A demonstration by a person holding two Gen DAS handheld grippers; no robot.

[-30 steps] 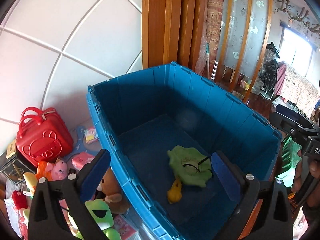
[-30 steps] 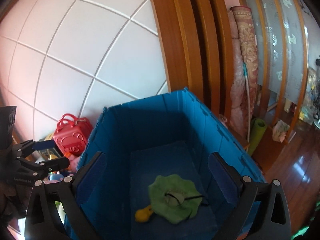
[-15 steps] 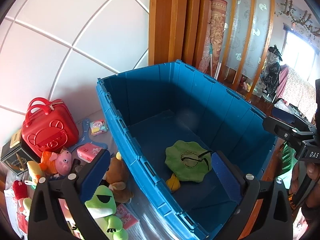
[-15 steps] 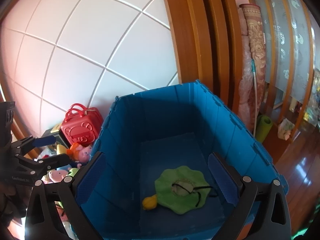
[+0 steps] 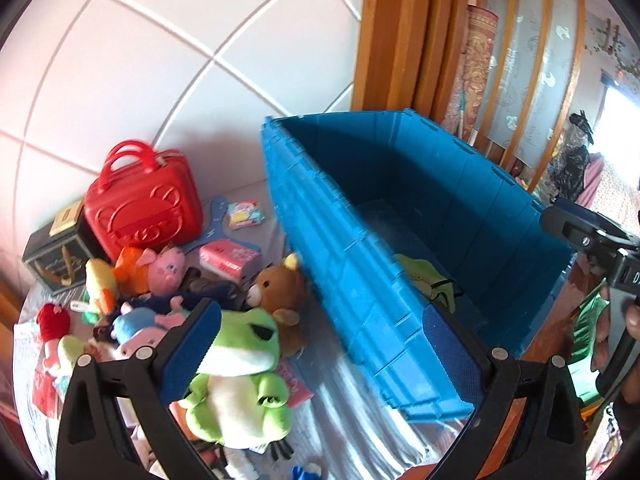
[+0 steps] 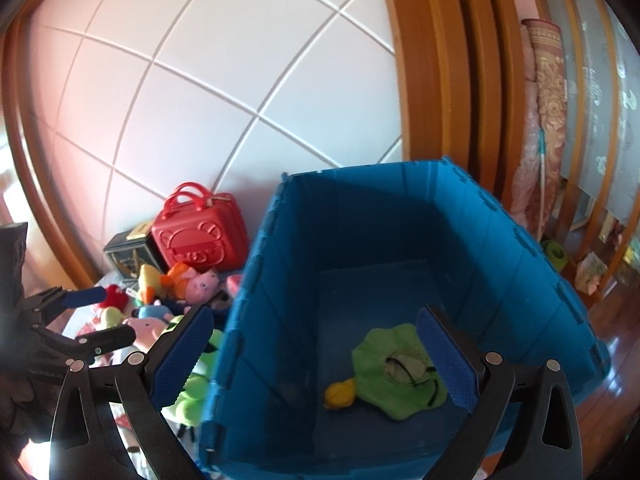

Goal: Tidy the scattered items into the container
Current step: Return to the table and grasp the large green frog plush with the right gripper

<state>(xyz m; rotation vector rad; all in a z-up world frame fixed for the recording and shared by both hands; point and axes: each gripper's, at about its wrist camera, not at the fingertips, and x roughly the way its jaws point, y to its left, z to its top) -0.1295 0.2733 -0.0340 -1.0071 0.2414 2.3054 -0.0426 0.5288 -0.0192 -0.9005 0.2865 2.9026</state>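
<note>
A big blue crate [image 5: 360, 280] stands on the bed; a green leaf hat [image 6: 400, 372] and a small yellow toy [image 6: 340, 394] lie on its floor. Left of the crate lie scattered toys: a green frog plush [image 5: 236, 376], a brown bear [image 5: 280, 292], pink pig plushes [image 5: 160, 268] and a red case [image 5: 144, 200]. My left gripper [image 5: 320, 356] is open and empty, above the frog and the crate's near wall. My right gripper [image 6: 316, 360] is open and empty, over the crate's left wall.
A dark box [image 5: 52, 256] sits beside the red case. Small pink packets [image 5: 228, 260] and a card [image 5: 246, 214] lie near the crate. A white tiled wall [image 6: 240, 80] is behind, wooden frames [image 6: 440, 80] to the right. The other gripper [image 5: 592, 248] shows at right.
Both grippers have swung left, away from the crate's inside toward the toy pile. The frog plush now lies between the left gripper's fingers in view. Both stayed open.
</note>
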